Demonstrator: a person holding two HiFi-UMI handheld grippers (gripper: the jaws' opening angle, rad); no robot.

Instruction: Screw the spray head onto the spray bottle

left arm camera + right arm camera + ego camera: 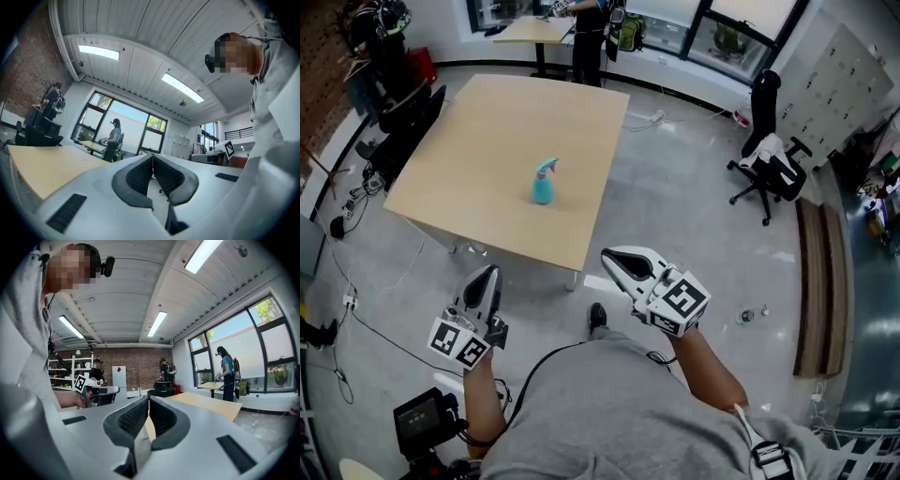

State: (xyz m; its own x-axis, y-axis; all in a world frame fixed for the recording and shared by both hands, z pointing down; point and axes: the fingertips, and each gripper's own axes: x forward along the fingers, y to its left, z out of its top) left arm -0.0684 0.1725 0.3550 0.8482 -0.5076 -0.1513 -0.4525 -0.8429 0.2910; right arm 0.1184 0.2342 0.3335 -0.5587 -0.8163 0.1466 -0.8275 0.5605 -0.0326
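Both clenched tight, nothing in them: left gripper [487, 274] and right gripper [612, 256] hang over the floor, short of the wooden table [469, 122]. Well beyond them, near the table's middle, the teal spray bottle [544, 189] stands upright, spray head [548, 166] on top.

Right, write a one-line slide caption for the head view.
Teal spray bottle on a wooden table; left hand-held gripper and right hand-held gripper, both shut, held short of it.
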